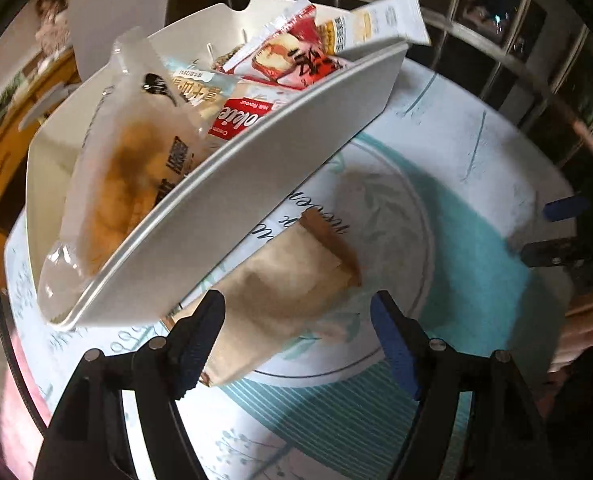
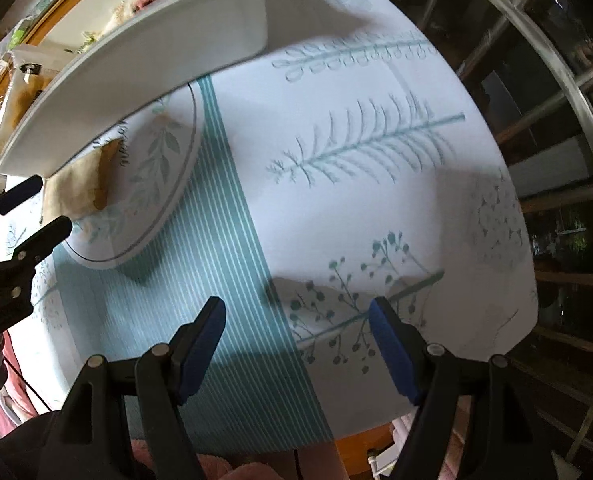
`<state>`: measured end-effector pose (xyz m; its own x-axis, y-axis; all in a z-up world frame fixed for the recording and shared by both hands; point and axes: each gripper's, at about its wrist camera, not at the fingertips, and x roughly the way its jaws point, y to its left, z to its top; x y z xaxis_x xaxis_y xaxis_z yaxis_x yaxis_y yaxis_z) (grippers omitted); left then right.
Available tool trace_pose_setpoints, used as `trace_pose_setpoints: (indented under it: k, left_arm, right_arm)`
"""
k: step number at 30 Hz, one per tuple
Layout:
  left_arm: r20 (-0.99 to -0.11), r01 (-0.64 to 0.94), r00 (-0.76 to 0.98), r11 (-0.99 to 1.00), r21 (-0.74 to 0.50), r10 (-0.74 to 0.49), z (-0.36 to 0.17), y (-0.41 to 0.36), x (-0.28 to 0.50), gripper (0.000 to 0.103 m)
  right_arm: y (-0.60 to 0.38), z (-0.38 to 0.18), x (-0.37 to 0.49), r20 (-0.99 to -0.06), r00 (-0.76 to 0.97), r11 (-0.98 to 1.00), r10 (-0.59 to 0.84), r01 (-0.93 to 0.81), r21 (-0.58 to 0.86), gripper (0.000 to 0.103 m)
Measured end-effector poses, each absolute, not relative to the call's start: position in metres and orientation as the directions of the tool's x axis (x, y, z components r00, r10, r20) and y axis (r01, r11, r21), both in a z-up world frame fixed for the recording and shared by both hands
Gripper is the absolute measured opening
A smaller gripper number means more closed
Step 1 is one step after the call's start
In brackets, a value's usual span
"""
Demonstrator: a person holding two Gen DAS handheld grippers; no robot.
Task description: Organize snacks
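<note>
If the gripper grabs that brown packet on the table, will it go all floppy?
Probably a bit. The brown packet looks like thin, soft wrapping lying flat, so it may bend and crinkle. It seems light. Its smooth skin might slip between the left gripper's open jaws.

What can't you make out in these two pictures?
- Brown packet: left wrist view, near end hidden behind the left tongs' finger; right wrist view, top hidden by the bin.
- Bin's contents: right wrist view, cut off by the top edge and blurred.
- Snack labels: left wrist view, overlapped and blurred.
</note>
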<state>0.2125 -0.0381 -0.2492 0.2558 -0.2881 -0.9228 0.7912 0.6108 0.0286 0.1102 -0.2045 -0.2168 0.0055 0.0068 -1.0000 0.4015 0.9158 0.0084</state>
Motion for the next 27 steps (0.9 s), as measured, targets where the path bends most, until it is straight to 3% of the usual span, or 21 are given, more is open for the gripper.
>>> trace_pose_setpoints:
  k: [6, 14, 19, 27]
  left_arm:
    - [-0.941, 0.802, 0.253, 0.592, 0.073, -0.227, -0.27, -0.048, 0.224, 0.075]
    - [-0.951, 0.834, 0.225, 0.546, 0.077, -0.211, -0.281, -0.06, 0.233, 0.095]
    - [-0.964, 0.831, 0.161, 0.556, 0.016, -0.213, -0.288, -0.061, 0.251, 0.101]
    - [-0.969, 0.858, 0.104, 0.514, -0.028, -0.226, -0.293, -0.057, 0.259, 0.101]
  right_arm:
    - [-0.208, -0.234, 0.094, -0.999, -0.033, 0.897, 0.025, 0.442, 0.008, 0.075]
    - [-0.213, -0.241, 0.086, -0.999, -0.026, 0.881, 0.034, 0.473, 0.018, 0.075]
    - [-0.214, -0.242, 0.083, -0.999, -0.017, 0.876, 0.037, 0.482, 0.024, 0.075]
    - [-0.212, -0.236, 0.074, -0.999, -0.012, 0.87, 0.038, 0.493, 0.027, 0.075]
